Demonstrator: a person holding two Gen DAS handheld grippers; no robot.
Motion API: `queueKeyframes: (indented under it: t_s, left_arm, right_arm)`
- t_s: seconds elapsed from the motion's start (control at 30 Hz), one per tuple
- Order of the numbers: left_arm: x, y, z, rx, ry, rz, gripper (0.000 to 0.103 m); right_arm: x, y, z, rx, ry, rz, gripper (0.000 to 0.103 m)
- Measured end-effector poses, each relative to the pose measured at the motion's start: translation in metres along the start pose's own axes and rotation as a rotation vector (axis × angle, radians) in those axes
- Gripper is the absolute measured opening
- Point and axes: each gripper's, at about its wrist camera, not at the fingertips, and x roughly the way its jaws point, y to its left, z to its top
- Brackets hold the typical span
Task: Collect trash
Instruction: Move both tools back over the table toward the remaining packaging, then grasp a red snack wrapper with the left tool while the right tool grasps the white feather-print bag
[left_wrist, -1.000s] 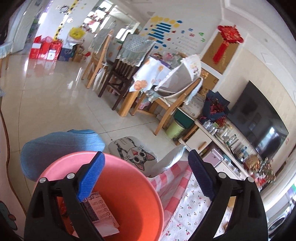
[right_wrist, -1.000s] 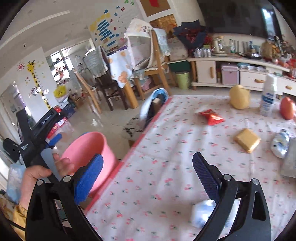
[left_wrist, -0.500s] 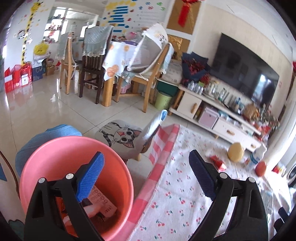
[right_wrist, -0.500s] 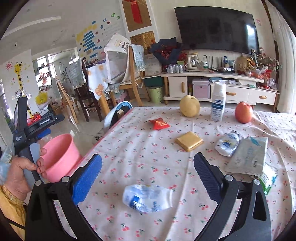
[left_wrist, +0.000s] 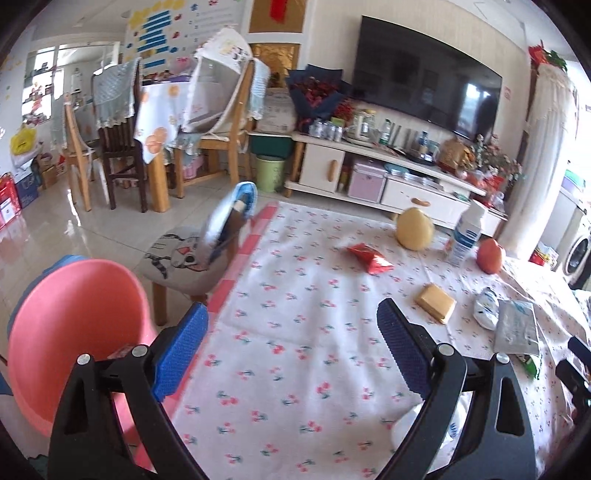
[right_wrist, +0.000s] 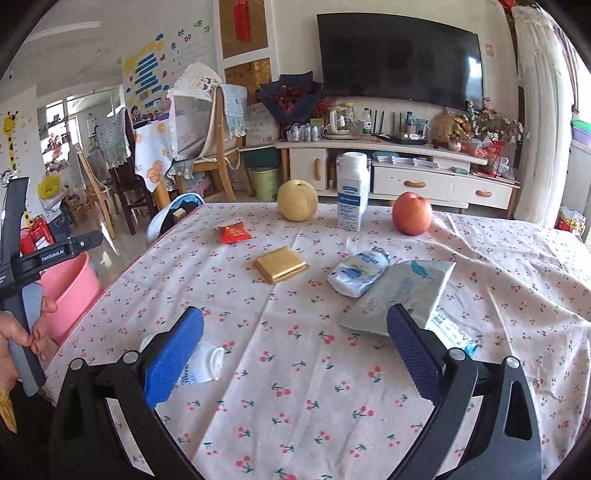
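Both tools, left tool (left_wrist: 290, 343) and right tool (right_wrist: 295, 343), spread empty above the counter (right_wrist: 498, 258); crumpled white wrapper (right_wrist: 207, 363), possibly plastic, beside the right tool.

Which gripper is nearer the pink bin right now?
Left. The left gripper hangs at the table edge with the pink bin right beside it; the right gripper is over the tablecloth, further from the bin.
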Motion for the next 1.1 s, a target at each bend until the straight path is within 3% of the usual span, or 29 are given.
queueKeyframes:
  t_s: [0.2, 0.47, 0.67, 0.87, 1.0, 1.1]
  left_arm:
    - [0.04, -0.043, 0.012, -0.043, 0.072, -0.071, 0.093]
    - [0.129, -0.104, 0.038, -0.035, 0.157, -0.038, 0.091]
    - [0.193, -0.125, 0.052, -0.028, 0.232, 0.055, 0.08]
    - [0.239, -0.125, 0.054, -0.014, 0.306, 0.172, 0.062]
    - [0.248, -0.128, 0.054, 0.031, 0.293, 0.171, 0.039]
    - [0.244, -0.14, 0.05, 0.09, 0.287, 0.112, 0.037]
  right_arm:
    - [0.01, -0.043, 0.009, 0.077, 0.005, -0.074, 0.098]
    - [0.032, -0.088, 0.017, 0.195, 0.067, -0.071, 0.098]
    - [0.051, -0.109, 0.015, 0.24, 0.122, -0.07, 0.098]
    - [0.075, -0.131, 0.009, 0.327, 0.183, -0.062, 0.098]
    - [0.086, -0.138, 0.01, 0.353, 0.19, -0.069, 0.098]
    - [0.094, -0.141, 0.011, 0.358, 0.193, -0.083, 0.098]
